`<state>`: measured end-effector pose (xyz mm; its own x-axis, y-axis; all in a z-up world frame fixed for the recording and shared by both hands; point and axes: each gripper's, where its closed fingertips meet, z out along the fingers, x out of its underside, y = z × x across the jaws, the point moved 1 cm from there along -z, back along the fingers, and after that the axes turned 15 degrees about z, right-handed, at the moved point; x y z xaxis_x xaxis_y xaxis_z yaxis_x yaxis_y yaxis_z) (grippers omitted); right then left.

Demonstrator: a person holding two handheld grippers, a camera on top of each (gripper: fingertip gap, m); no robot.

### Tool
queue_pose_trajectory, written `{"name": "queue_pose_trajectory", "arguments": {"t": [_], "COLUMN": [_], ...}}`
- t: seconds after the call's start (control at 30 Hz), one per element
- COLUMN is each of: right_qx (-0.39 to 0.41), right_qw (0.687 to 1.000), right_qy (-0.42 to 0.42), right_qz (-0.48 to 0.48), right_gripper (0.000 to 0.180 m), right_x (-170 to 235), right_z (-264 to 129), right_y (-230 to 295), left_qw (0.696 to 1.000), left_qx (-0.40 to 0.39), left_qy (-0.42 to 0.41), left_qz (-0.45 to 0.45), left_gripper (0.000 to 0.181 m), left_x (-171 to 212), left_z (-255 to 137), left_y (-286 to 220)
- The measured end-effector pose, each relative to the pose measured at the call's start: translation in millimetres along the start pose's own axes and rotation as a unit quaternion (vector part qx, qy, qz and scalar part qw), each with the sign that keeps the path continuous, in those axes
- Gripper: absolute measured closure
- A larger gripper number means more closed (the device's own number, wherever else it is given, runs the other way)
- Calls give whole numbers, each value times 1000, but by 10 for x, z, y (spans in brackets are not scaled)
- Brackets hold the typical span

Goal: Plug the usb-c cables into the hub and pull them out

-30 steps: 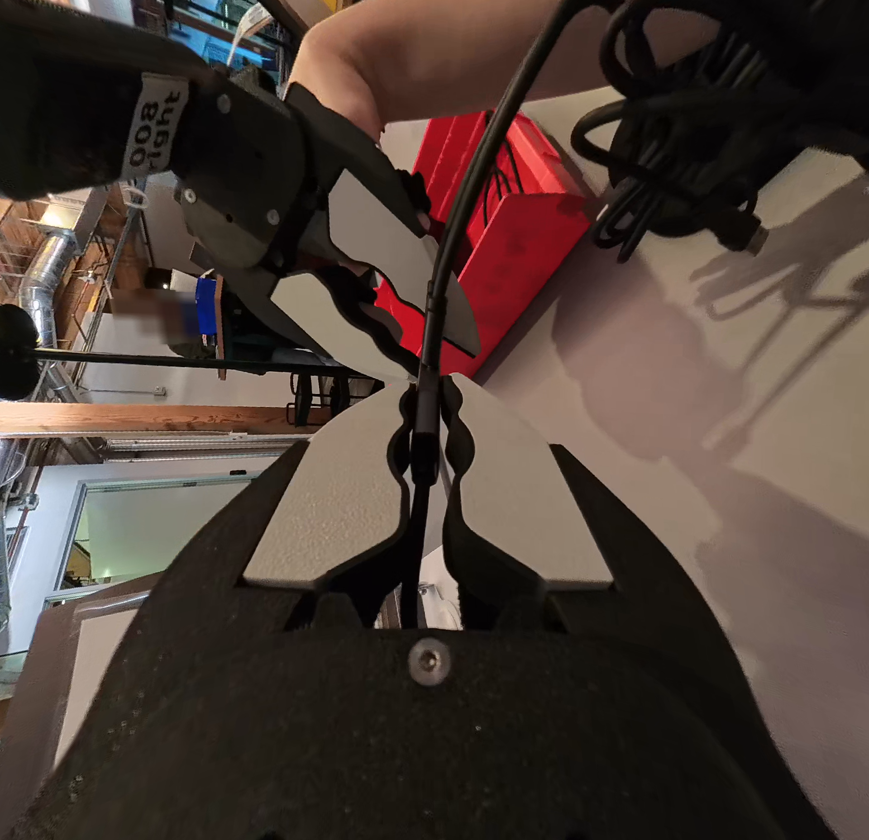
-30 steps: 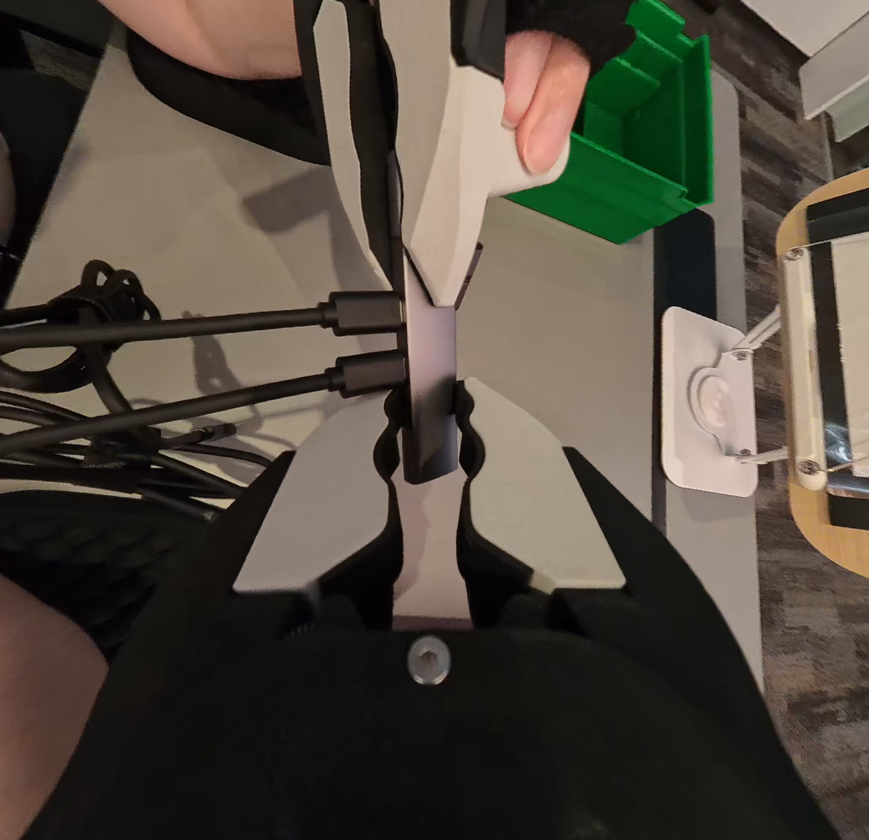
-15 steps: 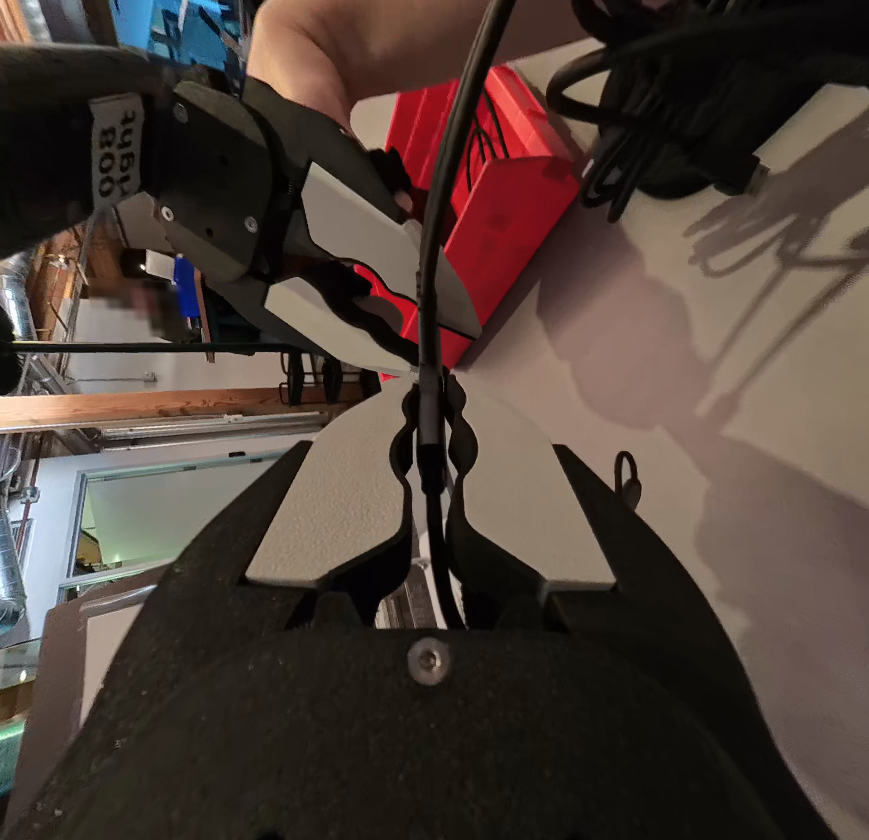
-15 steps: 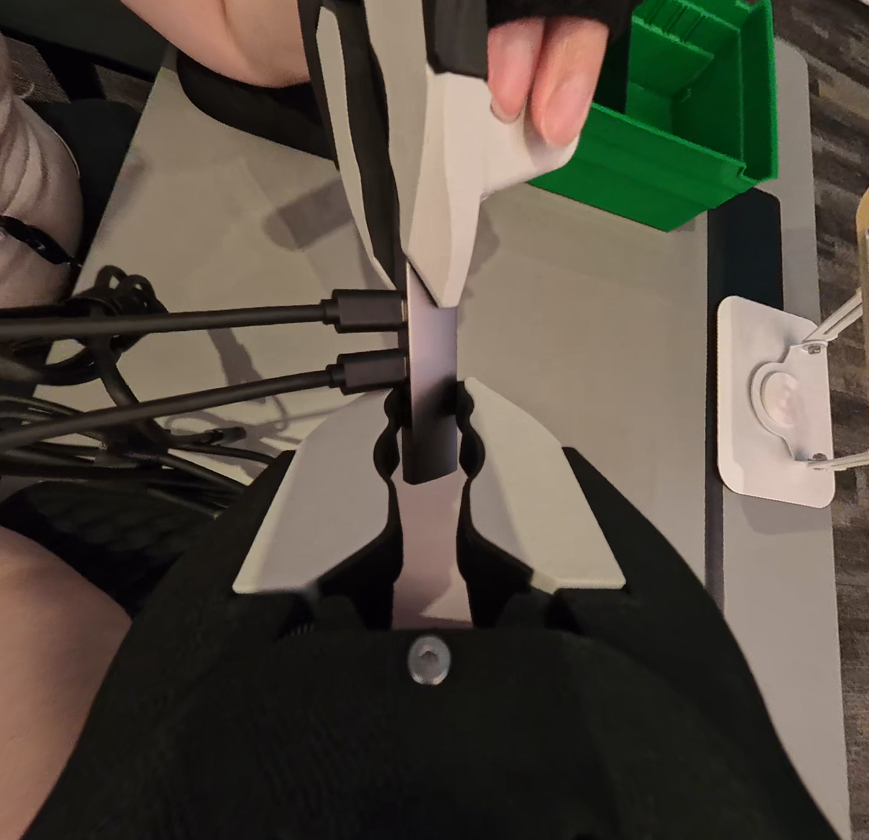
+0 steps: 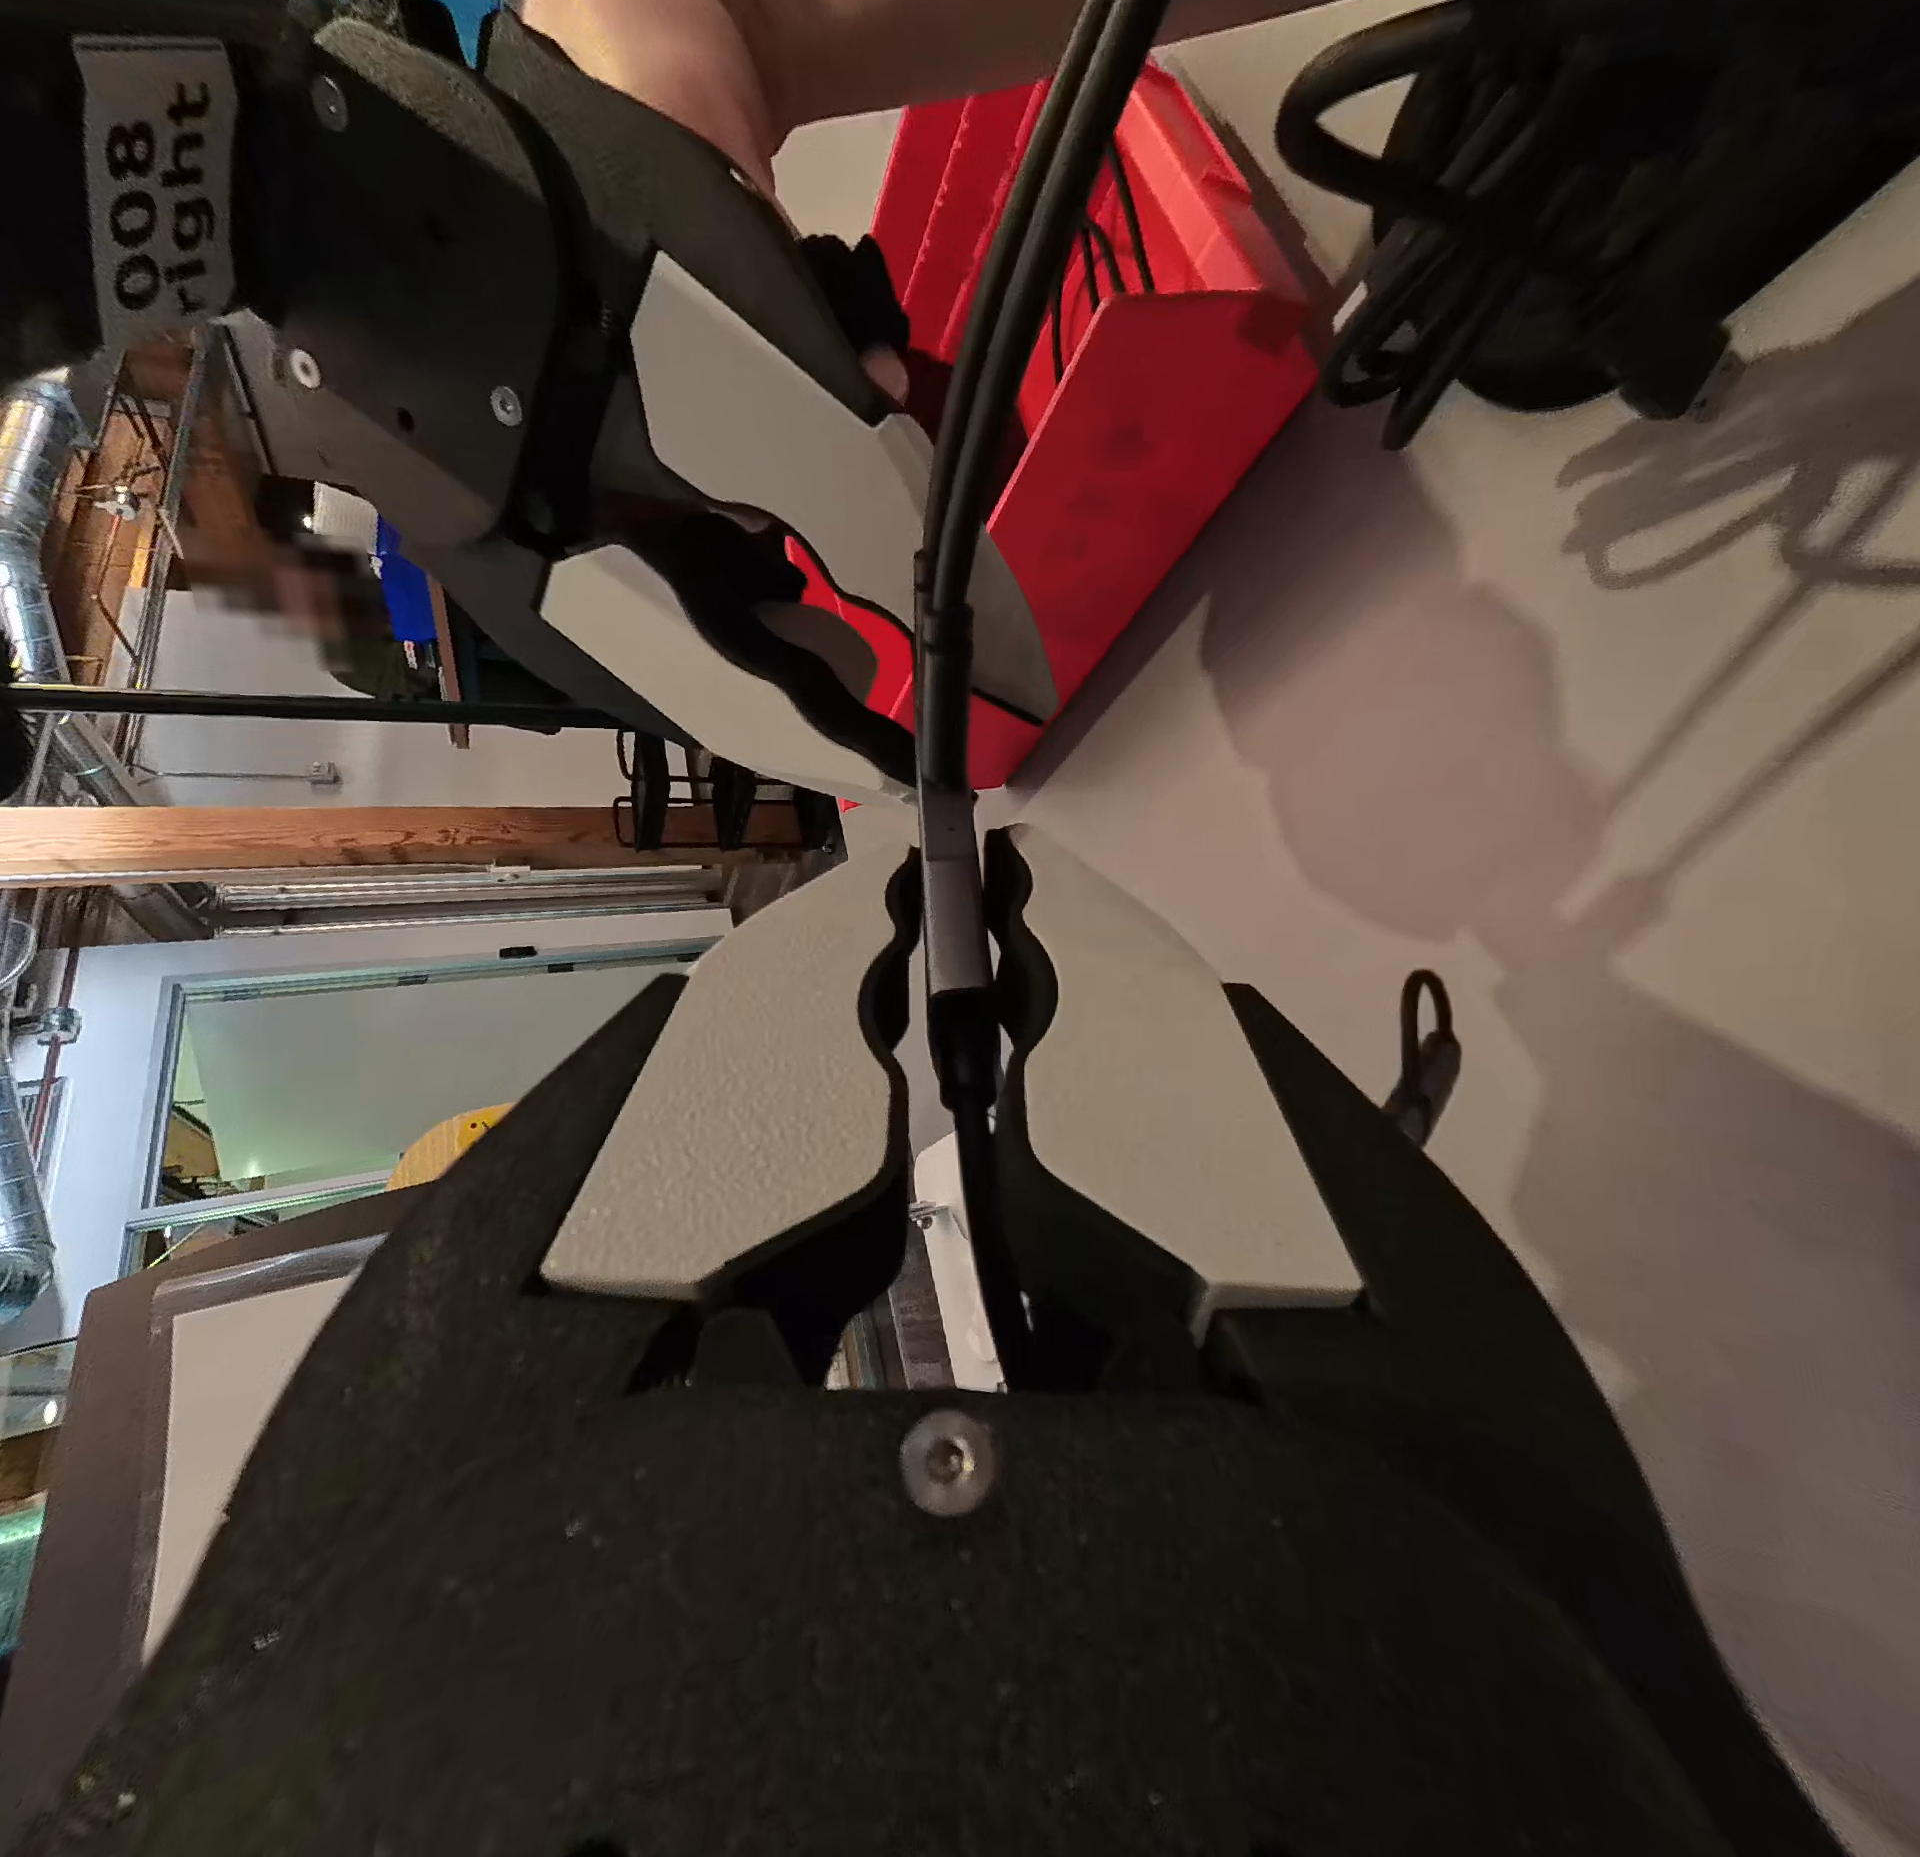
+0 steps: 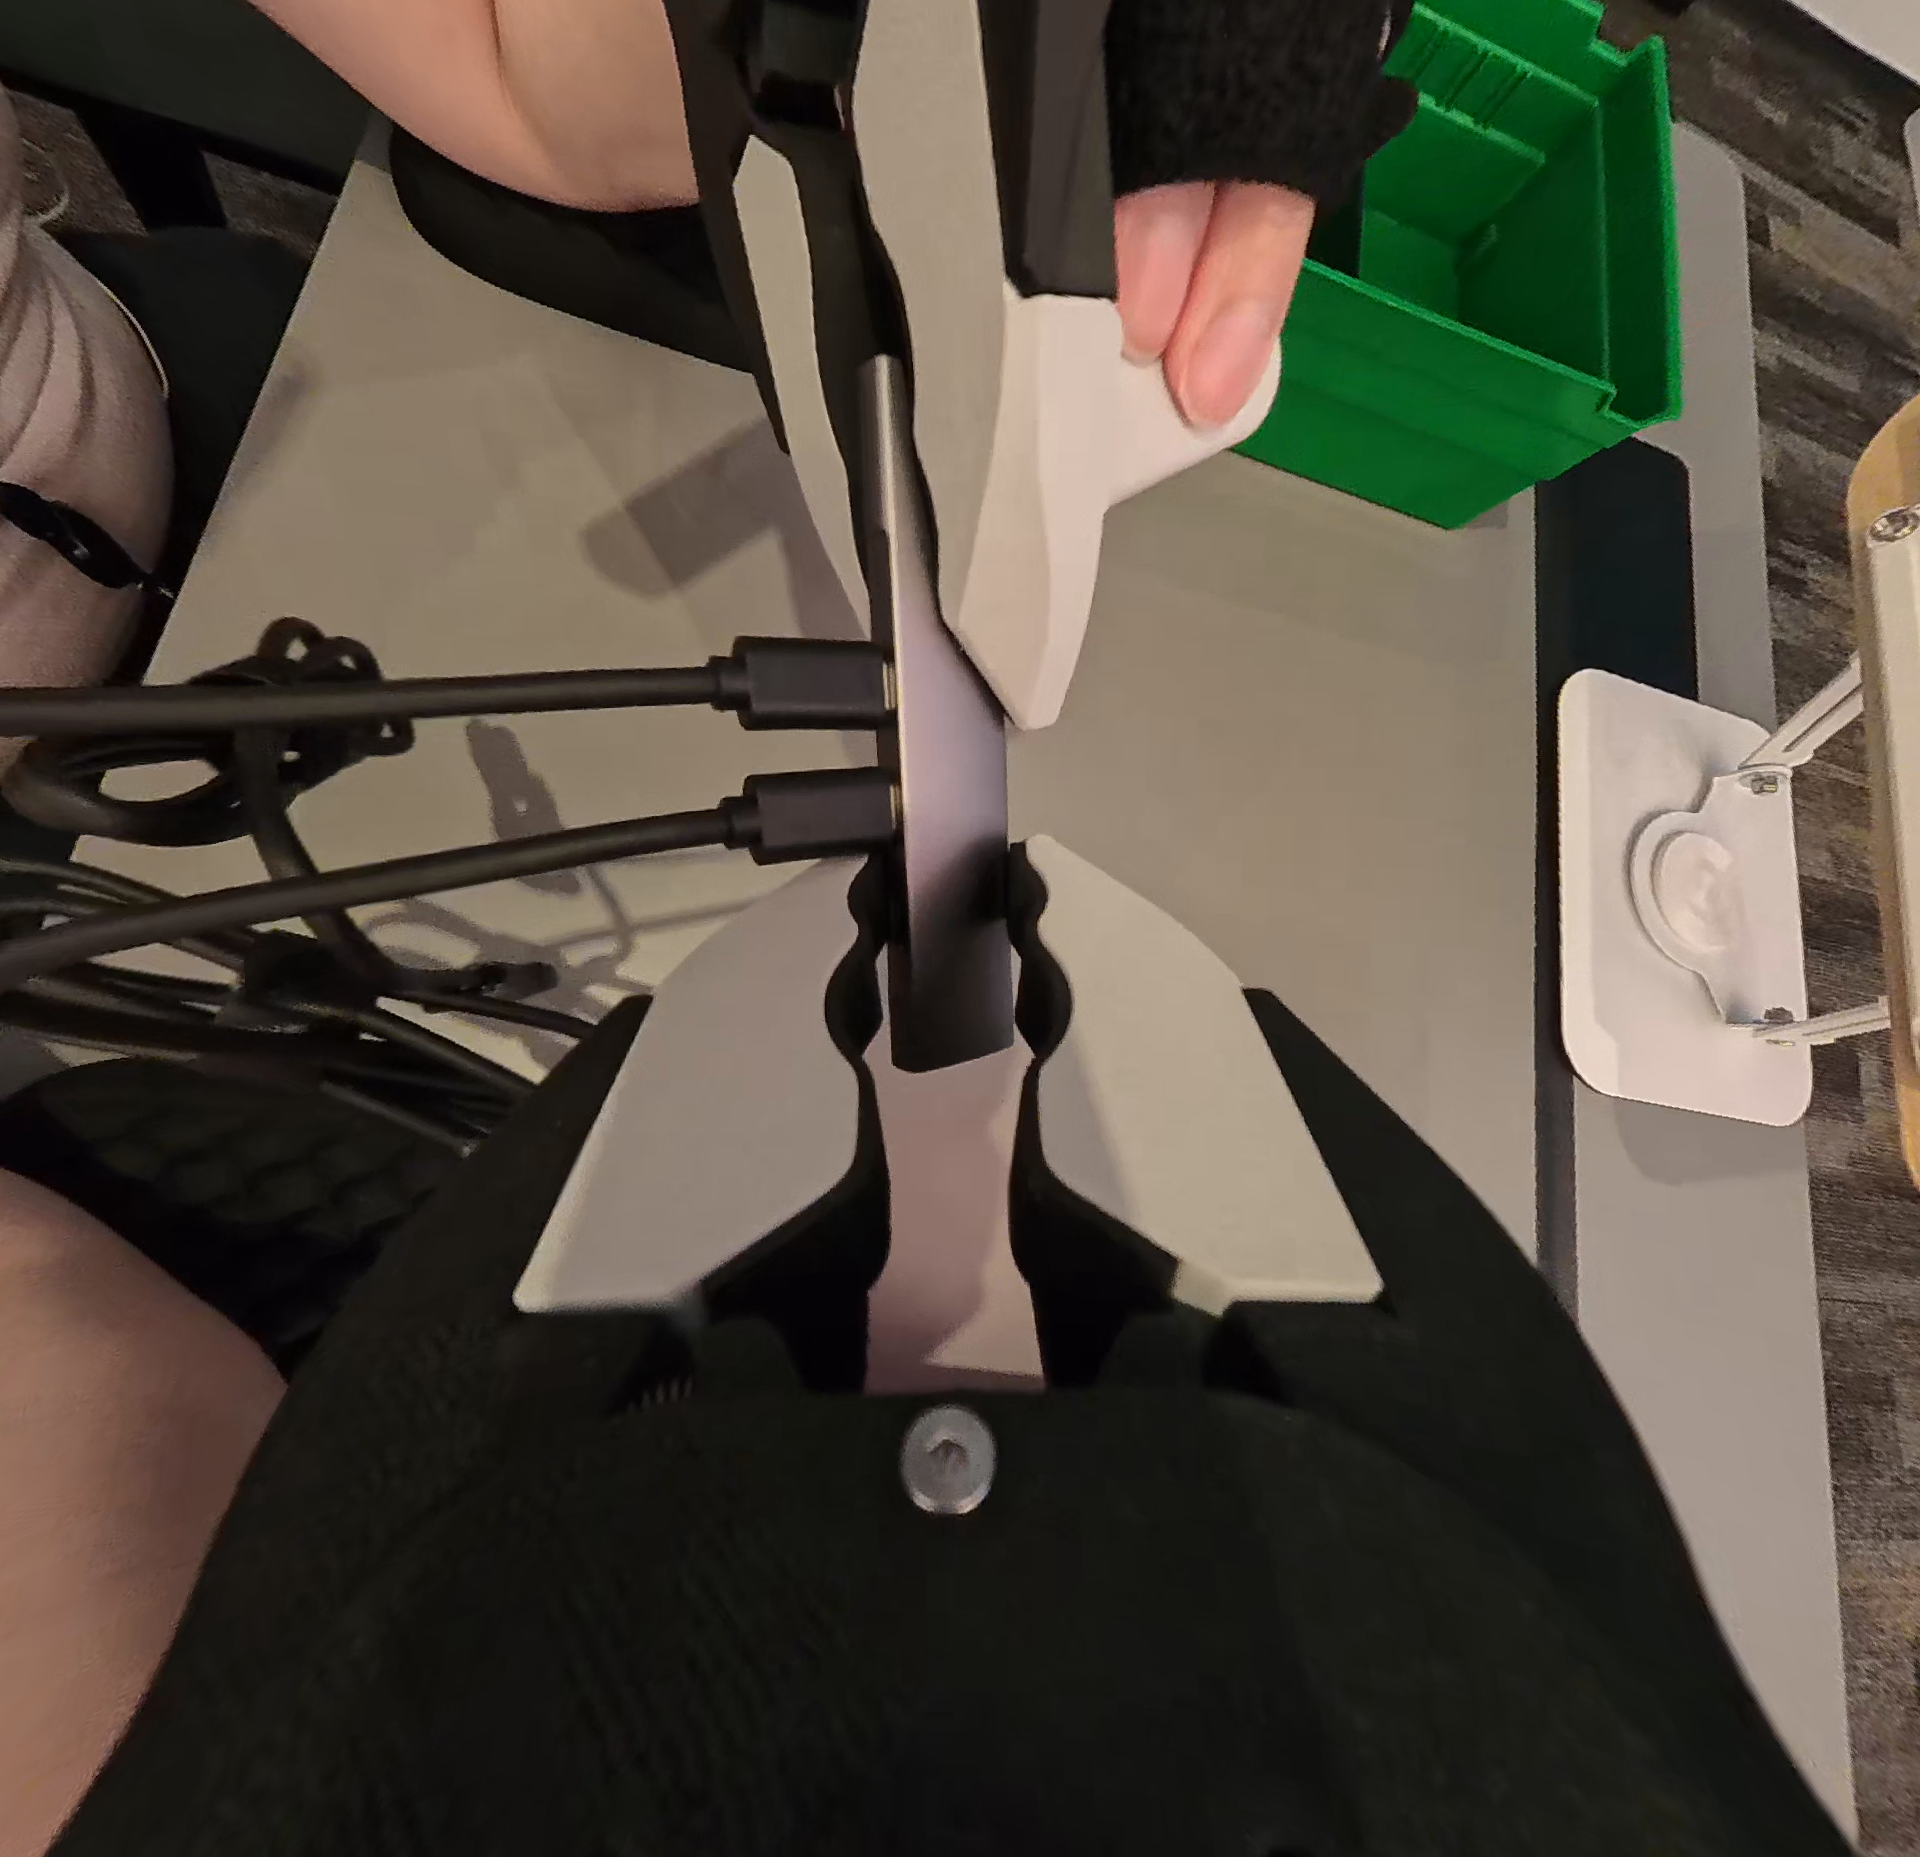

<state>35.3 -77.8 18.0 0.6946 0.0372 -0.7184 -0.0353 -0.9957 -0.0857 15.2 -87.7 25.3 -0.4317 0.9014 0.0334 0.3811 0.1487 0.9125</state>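
Showing hub [image 6: 951, 799] above counter [image 6: 1299, 820], clamped at both ends, with long axis running straight away from right tool [image 6: 951, 872] toward left tool [image 5: 951, 851]. Clenched on near end of hub with right tool. Clenched on far end with left tool, at the root of the hub's own lead [image 5: 971, 1132]. Carrying upper plug [image 6: 805, 685] and lower plug [image 6: 821, 820] side by side in its left edge, both seated, both square to the long axis, with cables [image 6: 416, 701] trailing left to a tangle on the counter.

Judged as plugging-in done and pulling-out not yet begun. Calls for a pull leftward along the plug axis, at right angles to the hub, never along it. Places upper plug just beside left tool's tip and lower plug just beside right tool's left finger. Probably requires releasing one end of the hub to take the nearer plug while bracing with the other tool. Risks straining a connector if drawn askew.
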Motion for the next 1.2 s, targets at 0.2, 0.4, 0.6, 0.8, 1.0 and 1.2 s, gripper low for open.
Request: {"name": "queue_pose_trajectory", "arguments": {"t": [0.2,0.4,0.6,0.8,1.0,1.2], "right_qx": [-2,10,1,5,36,104], "right_qw": [1000,1000,1000,1000,999,993], "right_qy": [1,-3,2,-5,-40,-61], "right_qz": [7,1,6,12,8,2], "right_gripper": [157,157,156,156,155,146], "right_x": [25,36,72,81,12,-30], "right_z": [21,11,51,80,62,-29], "right_y": [-39,-80,-95,-148,-271,-464], "left_qw": [1000,999,999,999,998,995], "left_qx": [-4,-12,0,9,-4,-20], "left_qy": [10,25,27,43,54,89], "left_qz": [7,20,20,9,-17,-51], "left_gripper": [172,172,172,172,172,172], "left_x": [39,69,96,157,264,448], "left_z": [30,60,90,109,95,40], "left_y": [4,27,-10,-7,50,133]}}
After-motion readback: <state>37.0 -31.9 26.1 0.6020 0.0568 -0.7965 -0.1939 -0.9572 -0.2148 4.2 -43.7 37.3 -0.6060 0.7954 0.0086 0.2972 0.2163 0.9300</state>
